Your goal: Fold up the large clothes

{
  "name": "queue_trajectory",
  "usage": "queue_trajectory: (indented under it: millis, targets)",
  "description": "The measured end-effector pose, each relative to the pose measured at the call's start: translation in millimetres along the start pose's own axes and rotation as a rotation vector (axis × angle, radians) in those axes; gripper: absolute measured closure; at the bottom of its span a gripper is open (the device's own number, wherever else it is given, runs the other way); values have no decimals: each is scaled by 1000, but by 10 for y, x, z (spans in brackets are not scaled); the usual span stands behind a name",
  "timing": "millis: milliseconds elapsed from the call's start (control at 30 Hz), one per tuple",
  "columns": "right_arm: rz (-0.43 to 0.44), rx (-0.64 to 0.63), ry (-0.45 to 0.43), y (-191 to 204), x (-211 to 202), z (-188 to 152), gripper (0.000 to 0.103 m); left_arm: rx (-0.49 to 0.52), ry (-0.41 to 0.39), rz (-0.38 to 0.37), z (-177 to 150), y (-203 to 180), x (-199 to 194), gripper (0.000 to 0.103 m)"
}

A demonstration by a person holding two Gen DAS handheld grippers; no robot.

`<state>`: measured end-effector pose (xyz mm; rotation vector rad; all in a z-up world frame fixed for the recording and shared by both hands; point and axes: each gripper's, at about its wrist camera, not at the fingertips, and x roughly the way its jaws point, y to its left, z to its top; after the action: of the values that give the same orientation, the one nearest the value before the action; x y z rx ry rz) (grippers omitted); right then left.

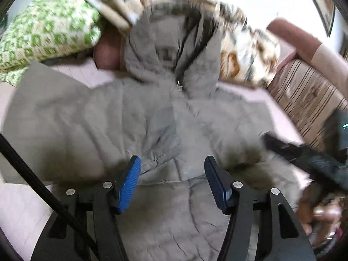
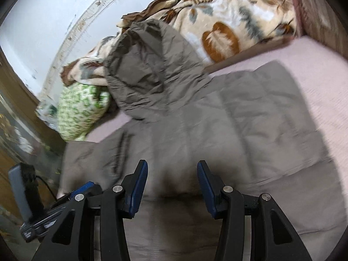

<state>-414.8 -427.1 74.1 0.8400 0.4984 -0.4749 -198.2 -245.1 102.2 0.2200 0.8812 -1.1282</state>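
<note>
A grey hooded puffer jacket (image 1: 152, 113) lies spread on a pink bed sheet (image 1: 26, 206), with its hood (image 1: 171, 50) at the far side against the bedding. My left gripper (image 1: 173, 159) hovers open over the jacket's middle, and nothing sits between its blue pads. In the right wrist view the same jacket (image 2: 239, 113) fills the middle, its hood (image 2: 156, 65) propped up on a blanket. My right gripper (image 2: 172, 164) is open just above the jacket's near part, and its pads do not press on the cloth.
A floral cream blanket (image 2: 228, 21) is heaped behind the hood. A green-and-white pillow (image 1: 47, 28) lies at the far left. A striped brown bed end (image 1: 304, 100) borders the right. A person's hand (image 1: 308, 204) and a dark blurred tool (image 1: 304, 154) are at the right edge.
</note>
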Motion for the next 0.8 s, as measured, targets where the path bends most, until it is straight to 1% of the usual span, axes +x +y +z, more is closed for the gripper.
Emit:
queue_trajectory:
  millis: [33, 67, 100, 133, 167, 233, 300, 333, 400, 433, 467, 533, 600, 700, 767, 800]
  targets:
    - [26, 8, 10, 24, 23, -14, 52, -19, -41, 1, 2, 64, -183, 40]
    - [72, 24, 30, 58, 71, -36, 52, -35, -76, 18, 6, 127, -298, 38]
    - [107, 39, 47, 88, 111, -53, 52, -57, -125, 63, -18, 225, -467, 32]
    - [137, 50, 61, 111, 139, -71, 52, -82, -176, 134, -31, 370, -612, 28]
    - [177, 66, 80, 139, 190, -96, 52, -100, -201, 185, -30, 488, -676, 28]
    - [224, 91, 108, 180, 275, -143, 52, -142, -221, 317, -5, 841, -766, 28]
    - [269, 136, 138, 214, 390, -204, 52, -197, -243, 379, -21, 1158, -835, 28]
    - [290, 156, 152, 233, 449, -223, 52, -240, -237, 390, -31, 1333, -850, 28]
    - [313, 181, 173, 296, 566, -252, 52, -316, -228, 353, -65, 1617, -870, 28]
    - [323, 195, 177, 333, 626, -252, 52, -372, -215, 337, -92, 1769, -842, 28]
    - [333, 212, 181, 365, 687, -246, 52, -414, -205, 325, -111, 1855, -803, 28]
    - [342, 237, 181, 436, 805, -223, 52, -462, -189, 275, -162, 1988, -765, 28]
    - [294, 239, 182, 482, 907, -194, 52, -490, -167, 248, -177, 2066, -688, 28]
    - [236, 236, 186, 546, 1085, -202, 52, -513, -127, 182, -172, 2089, -526, 28]
    - [255, 236, 190, 562, 1167, -210, 53, -497, -92, 179, -183, 2047, -404, 28]
    - [269, 231, 192, 583, 1193, -210, 61, -480, -77, 193, -185, 2018, -361, 28]
